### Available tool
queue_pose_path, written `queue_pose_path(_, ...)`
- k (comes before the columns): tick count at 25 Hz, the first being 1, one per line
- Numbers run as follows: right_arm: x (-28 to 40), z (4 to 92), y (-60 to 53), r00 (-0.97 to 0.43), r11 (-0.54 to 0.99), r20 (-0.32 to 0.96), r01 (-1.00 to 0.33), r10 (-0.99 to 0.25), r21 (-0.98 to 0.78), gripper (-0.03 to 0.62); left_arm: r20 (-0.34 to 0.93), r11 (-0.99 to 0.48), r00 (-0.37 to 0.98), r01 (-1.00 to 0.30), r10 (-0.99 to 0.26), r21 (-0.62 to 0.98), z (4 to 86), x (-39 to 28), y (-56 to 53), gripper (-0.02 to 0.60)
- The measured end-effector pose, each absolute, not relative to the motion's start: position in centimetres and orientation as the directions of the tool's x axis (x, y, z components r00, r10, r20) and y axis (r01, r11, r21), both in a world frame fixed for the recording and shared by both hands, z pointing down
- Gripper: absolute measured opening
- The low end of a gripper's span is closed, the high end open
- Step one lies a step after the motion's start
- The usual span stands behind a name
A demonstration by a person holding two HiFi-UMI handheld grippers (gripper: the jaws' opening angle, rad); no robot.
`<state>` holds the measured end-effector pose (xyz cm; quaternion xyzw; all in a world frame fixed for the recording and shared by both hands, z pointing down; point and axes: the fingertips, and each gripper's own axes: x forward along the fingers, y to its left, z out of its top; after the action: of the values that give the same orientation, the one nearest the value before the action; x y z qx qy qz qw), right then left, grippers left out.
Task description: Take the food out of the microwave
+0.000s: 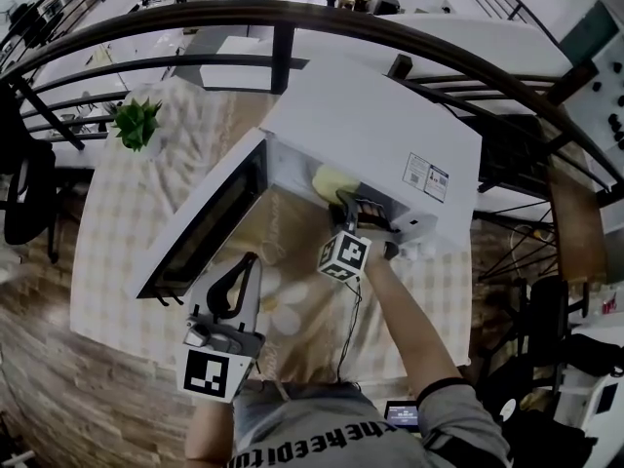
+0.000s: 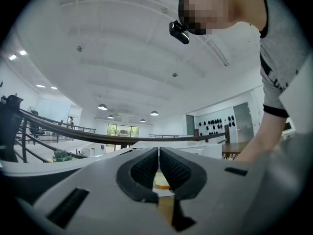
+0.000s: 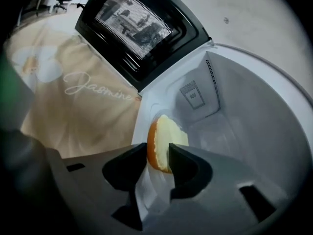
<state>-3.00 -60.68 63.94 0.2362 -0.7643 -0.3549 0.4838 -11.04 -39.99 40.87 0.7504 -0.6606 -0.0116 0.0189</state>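
Fingers (image 3: 128, 166) of our right gripper (image 3: 158, 155) stand wide apart inside the open white box-shaped microwave (image 1: 390, 154), framing the pale, orange-crusted food slice (image 3: 164, 138) in its cavity (not pinching it); our left gripper (image 2: 159, 169) hangs outside, fingers (image 2: 144, 170) pressed together on nothing

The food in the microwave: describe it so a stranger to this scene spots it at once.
On the cloth-covered table stands a white microwave with its door swung open. Inside, near the front, sits the food: a pale yellow piece with an orange crust along one edge. It is the only coloured thing in there, between the right gripper's fingers.
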Motion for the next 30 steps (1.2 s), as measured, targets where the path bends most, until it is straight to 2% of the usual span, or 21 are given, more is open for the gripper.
queue_pose_path(20,-2.3,63.4,-58.9,-0.413,0.608,0.552,-0.007,-0.724,0.794,0.101,-0.001,-0.126,0.127,-0.991,-0.992,0.049,40.2,-11.8,-38.7,0.012)
queue_pose_path(30,-2.5,60.3,-56.4,-0.419,0.611,0.514,-0.135,-0.749,0.780,0.081,-0.027,-0.129,0.128,-0.991,-0.991,0.045,38.8,-13.1,-36.0,0.012)
